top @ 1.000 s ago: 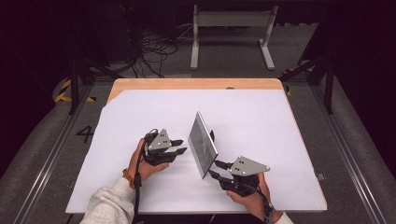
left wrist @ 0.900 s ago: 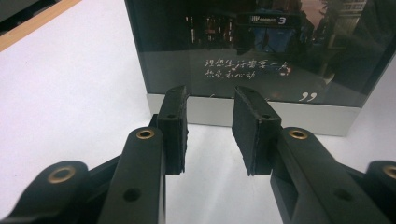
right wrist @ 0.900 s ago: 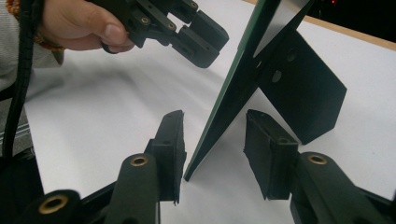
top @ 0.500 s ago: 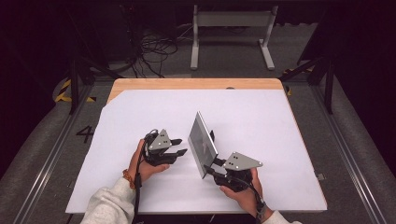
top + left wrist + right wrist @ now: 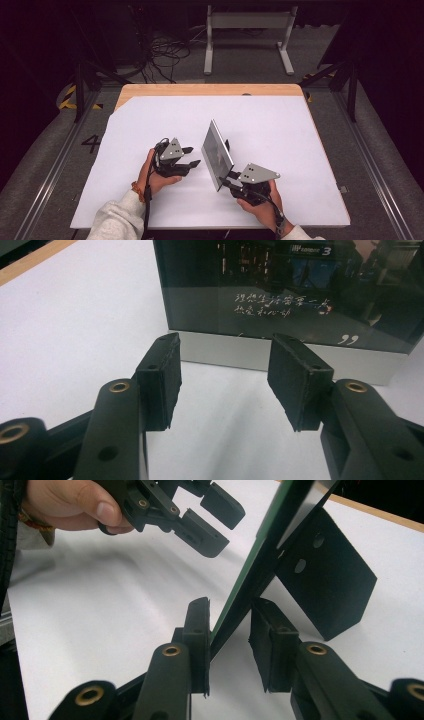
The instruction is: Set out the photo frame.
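Observation:
A picture frame [image 5: 216,152] with a dark glossy print stands tilted on the white table top [image 5: 280,125], propped on its black back stand [image 5: 325,580]. My left gripper [image 5: 192,156] sits just left of the frame, facing its front. It is open; its jaws have just been opening, and nothing is between the pads [image 5: 160,380]. The frame's silver lower border [image 5: 285,357] lies a little beyond them. My right gripper [image 5: 225,177] is at the frame's near lower corner. Its jaws [image 5: 230,635] straddle the frame's edge [image 5: 260,555] and have just been closing; the pads stand close beside it without pressing flat.
A wooden strip [image 5: 210,90] runs along the table's far edge. Beyond the table are a grey floor, cables [image 5: 160,50] and a white metal stand [image 5: 247,30]. The left hand [image 5: 70,505] and its gripper [image 5: 220,522] lie across from the right jaws.
The left gripper's jaws have spread and let go of the frame. The right gripper has shifted slightly left toward the frame's near corner. The frame has stayed in place.

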`<state>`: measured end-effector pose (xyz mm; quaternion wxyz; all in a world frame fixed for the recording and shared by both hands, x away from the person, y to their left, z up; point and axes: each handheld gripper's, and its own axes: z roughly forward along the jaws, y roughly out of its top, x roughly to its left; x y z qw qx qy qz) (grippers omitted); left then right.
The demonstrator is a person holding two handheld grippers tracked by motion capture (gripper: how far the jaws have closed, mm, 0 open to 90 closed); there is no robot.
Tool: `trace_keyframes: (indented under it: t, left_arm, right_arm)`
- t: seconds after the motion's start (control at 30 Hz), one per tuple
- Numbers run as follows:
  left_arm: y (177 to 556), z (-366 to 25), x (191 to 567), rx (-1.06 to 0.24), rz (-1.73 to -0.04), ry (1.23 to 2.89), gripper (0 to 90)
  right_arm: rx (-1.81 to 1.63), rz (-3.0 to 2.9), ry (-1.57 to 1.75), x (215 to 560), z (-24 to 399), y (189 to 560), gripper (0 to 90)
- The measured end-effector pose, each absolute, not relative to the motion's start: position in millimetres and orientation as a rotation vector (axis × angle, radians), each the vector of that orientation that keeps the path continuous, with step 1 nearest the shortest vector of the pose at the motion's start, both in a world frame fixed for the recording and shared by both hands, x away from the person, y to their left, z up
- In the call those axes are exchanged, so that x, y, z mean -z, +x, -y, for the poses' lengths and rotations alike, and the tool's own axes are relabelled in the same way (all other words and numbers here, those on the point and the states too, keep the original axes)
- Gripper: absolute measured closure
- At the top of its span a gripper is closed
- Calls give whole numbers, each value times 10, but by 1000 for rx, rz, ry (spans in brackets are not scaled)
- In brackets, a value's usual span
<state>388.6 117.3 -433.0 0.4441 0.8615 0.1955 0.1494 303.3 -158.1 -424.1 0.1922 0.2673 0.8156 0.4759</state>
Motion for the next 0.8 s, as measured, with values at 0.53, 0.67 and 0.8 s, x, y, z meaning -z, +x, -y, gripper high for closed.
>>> trace_keyframes:
  t: [0.53, 0.67, 0.8]
  left_arm:
    - [3891, -1174, 4336, -359, -485, 2142, 458]
    - [3892, -1168, 4341, -357, -486, 2145, 453]
    - [3896, -1162, 4346, -355, -486, 2148, 445]
  right_arm:
    - [-1328, -2287, 767, 4247, 1653, 3017, 720]
    - [-1333, -2275, 801, 4259, 1644, 3045, 657]
    - [-1342, -2270, 822, 4271, 1614, 3078, 633]
